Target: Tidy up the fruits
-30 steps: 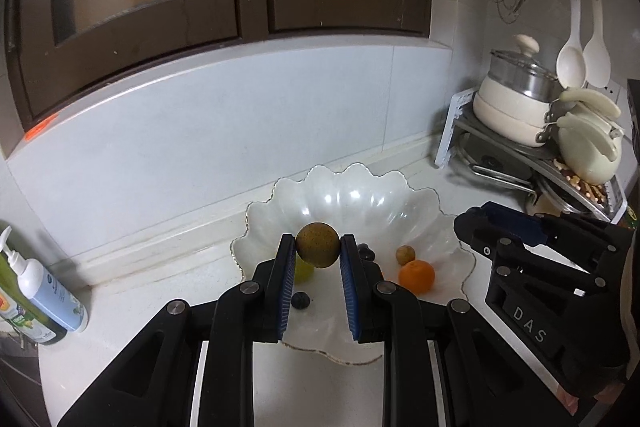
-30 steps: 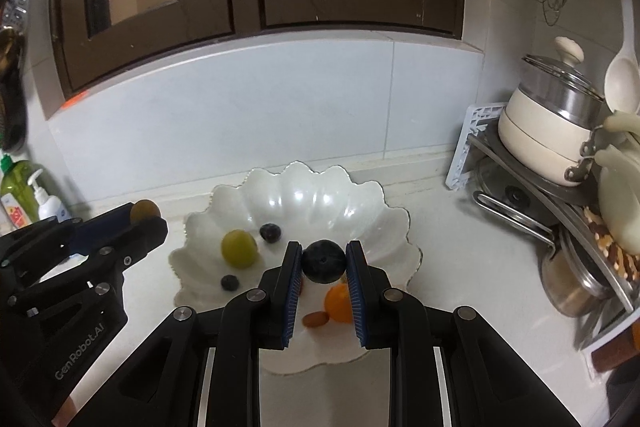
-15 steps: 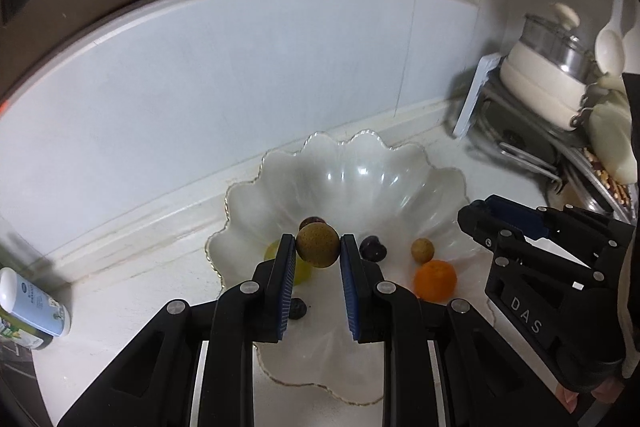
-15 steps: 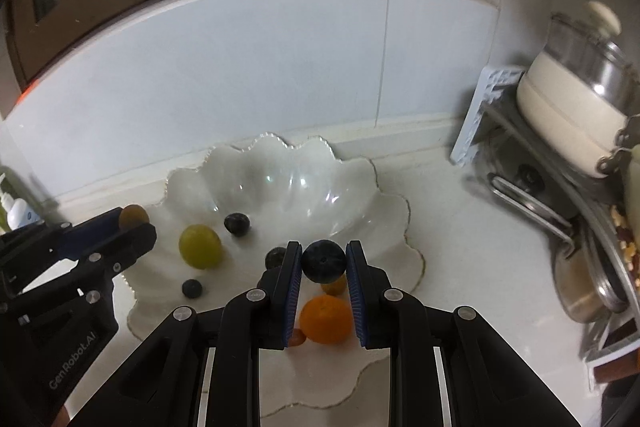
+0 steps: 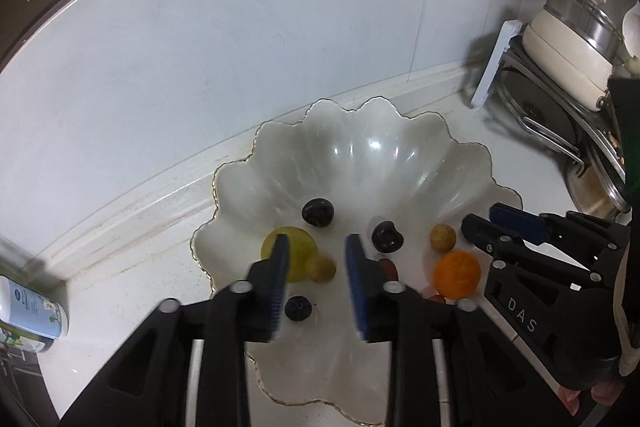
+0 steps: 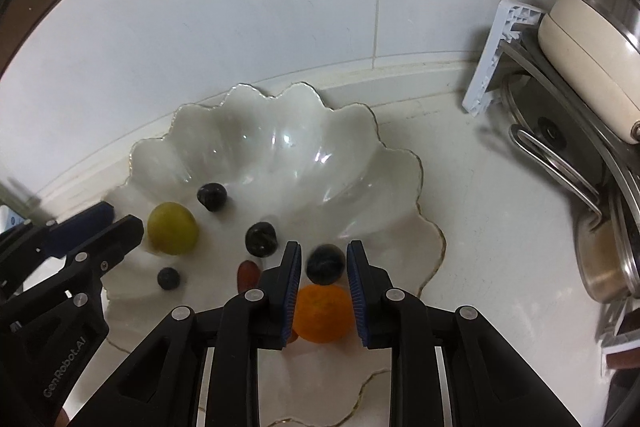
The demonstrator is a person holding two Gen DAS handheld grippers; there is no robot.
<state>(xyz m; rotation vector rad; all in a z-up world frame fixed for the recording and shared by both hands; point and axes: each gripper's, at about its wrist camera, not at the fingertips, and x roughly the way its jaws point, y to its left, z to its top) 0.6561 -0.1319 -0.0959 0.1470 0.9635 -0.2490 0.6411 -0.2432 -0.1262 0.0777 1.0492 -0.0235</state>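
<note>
Fruits lie in the scalloped white bowl (image 5: 472,163) on the counter. Left gripper (image 5: 318,281) jaws are spreading, a small tan fruit (image 5: 321,269) loose between them. Right gripper (image 6: 324,277) jaws pinch a dark berry (image 6: 325,264), orange (image 6: 322,313) at six o'clock.

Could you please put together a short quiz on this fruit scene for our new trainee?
1. True or false: the left gripper is clamped on a brown fruit.
2. What sits on the rack at the right? A) a cream pot with a glass lid B) a kettle C) a toaster
3. Fill in: the scalloped bowl holds one bright ___ citrus fruit.
Key: 1 false: its jaws are opening with nothing gripped between them, and that brown fruit lies in the bowl beside the yellow-green fruit. 2 A. 3 orange.
</note>
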